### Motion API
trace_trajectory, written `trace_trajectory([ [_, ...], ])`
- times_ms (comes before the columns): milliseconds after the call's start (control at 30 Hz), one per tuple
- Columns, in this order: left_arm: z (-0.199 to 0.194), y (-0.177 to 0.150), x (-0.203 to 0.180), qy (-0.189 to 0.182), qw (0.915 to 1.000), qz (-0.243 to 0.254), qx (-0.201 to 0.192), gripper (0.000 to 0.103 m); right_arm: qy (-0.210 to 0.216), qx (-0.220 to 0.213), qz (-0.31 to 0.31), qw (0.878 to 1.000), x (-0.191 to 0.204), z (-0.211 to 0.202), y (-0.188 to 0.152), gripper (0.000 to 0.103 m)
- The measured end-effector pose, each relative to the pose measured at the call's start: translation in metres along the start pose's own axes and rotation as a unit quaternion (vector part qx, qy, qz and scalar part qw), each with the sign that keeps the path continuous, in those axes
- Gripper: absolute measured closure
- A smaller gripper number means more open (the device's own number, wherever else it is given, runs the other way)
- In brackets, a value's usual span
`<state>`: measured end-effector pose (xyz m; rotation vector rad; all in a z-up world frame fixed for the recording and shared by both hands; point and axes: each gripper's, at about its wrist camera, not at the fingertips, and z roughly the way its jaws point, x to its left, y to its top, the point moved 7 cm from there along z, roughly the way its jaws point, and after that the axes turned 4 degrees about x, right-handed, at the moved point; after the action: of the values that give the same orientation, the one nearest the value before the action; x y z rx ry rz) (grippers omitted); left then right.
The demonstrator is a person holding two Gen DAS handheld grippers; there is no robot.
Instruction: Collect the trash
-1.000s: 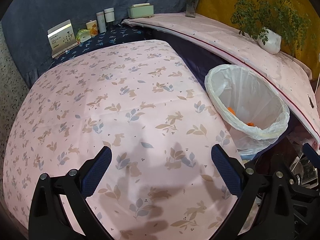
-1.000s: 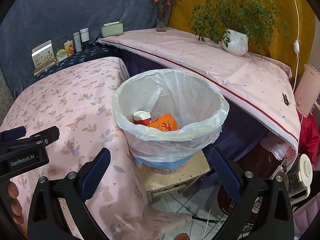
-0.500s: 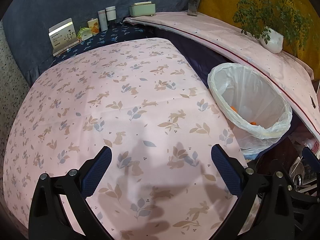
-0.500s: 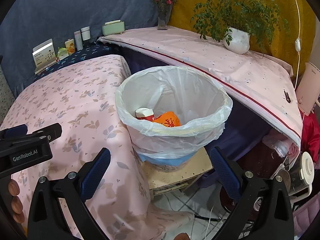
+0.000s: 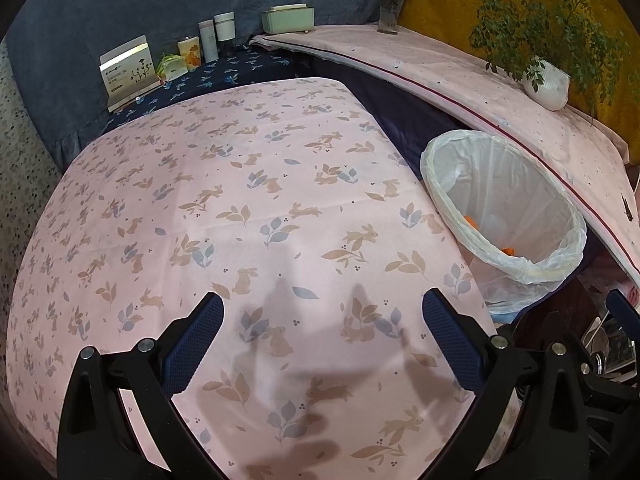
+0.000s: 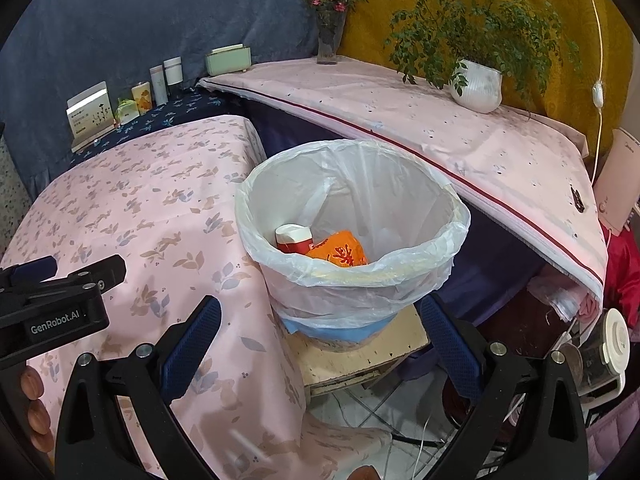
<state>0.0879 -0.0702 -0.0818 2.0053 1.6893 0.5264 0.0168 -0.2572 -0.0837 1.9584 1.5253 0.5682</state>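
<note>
A bin lined with a white bag (image 6: 352,224) stands on a low wooden stool beside the pink rabbit-print table (image 6: 132,216). Inside it lie an orange wrapper (image 6: 338,252) and a red-and-white carton (image 6: 294,238). My right gripper (image 6: 320,316) is open and empty, just in front of the bin. My left gripper (image 5: 322,322) hovers open and empty over the pink tablecloth (image 5: 224,208), with the bin (image 5: 504,216) to its right; orange scraps show inside. The left gripper's black body (image 6: 56,304) appears at the left of the right wrist view.
At the table's far end stand a card holder (image 5: 128,70), small packets and bottles (image 5: 208,42) and a green box (image 5: 287,18). A pink-covered shelf (image 6: 440,128) with a flower vase (image 6: 330,36) and a potted plant (image 6: 476,84) overhangs the bin. Clutter (image 6: 600,344) lies at the lower right.
Both grippers have drawn back and up a little from the table and bin, so the bin sits farther away. Both have stayed open and empty.
</note>
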Motion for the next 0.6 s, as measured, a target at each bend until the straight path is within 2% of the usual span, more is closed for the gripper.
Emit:
trace_trajectory([
  [600,0.0018,0.0077,-0.0048,-0.003,1.0,0.003,-0.004,0.008,-0.002,0.003,0.009,1.0,-0.0037,0.0035,0.0018,0.007],
])
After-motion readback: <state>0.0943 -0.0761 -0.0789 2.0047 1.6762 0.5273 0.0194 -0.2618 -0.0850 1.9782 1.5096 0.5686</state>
